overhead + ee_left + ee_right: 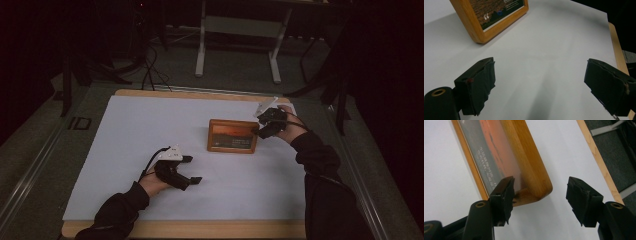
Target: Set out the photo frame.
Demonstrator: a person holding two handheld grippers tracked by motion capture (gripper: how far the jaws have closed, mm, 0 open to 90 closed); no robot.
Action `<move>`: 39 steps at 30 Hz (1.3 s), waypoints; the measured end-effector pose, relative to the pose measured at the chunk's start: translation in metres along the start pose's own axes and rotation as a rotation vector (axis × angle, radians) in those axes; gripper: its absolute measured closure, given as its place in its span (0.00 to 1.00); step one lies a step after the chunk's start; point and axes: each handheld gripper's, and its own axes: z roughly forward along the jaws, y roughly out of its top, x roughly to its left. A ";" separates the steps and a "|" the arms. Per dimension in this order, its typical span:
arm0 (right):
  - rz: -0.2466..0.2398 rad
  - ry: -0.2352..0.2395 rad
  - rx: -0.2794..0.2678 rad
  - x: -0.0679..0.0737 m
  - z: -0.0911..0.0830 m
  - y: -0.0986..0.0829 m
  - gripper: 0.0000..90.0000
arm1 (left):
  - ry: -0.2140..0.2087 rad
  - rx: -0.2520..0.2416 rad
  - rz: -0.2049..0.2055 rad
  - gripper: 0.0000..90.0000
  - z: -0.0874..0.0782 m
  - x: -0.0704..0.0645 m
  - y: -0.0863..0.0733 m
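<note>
Frame position is what matters — the wooden picture frame (pixel 233 136) lies on the white sheet of the bench (pixel 150 125), right of centre, long axis running left–right. Right tongs (pixel 264 125) sit at its right short end, spread wide, holding nothing; in the right gripper view one jaw overlaps the frame's corner (pixel 534 180), the other stands clear beside it. Left tongs (pixel 192 170) are well apart, also wide open and empty — right hand is clearly nearer.
</note>
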 end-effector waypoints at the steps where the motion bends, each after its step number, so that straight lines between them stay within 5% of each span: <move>1: -0.002 -0.006 0.002 0.000 0.000 0.000 0.43 | 0.000 -0.001 -0.001 0.12 0.000 0.000 0.000; 13: 0.040 0.023 -0.057 0.004 -0.004 -0.005 0.41 | -0.001 -0.002 0.005 0.12 -0.002 0.000 0.000; 20: 0.139 0.061 -0.153 0.015 -0.011 -0.014 0.17 | 0.002 -0.005 0.008 0.12 -0.001 -0.002 0.001; 25: 0.183 0.105 -0.230 0.026 -0.016 -0.028 0.11 | 0.002 -0.002 0.015 0.12 -0.001 -0.004 0.001; 27: 0.177 0.097 -0.236 0.029 -0.017 -0.030 0.11 | 0.002 -0.001 0.017 0.12 -0.001 -0.004 0.001; 31: 0.255 0.088 -0.300 0.040 -0.021 -0.041 0.11 | 0.002 -0.002 0.017 0.12 -0.001 -0.004 0.001; 39: 0.281 0.069 -0.322 0.068 -0.021 -0.055 0.11 | 0.006 0.002 0.024 0.12 -0.003 -0.005 0.000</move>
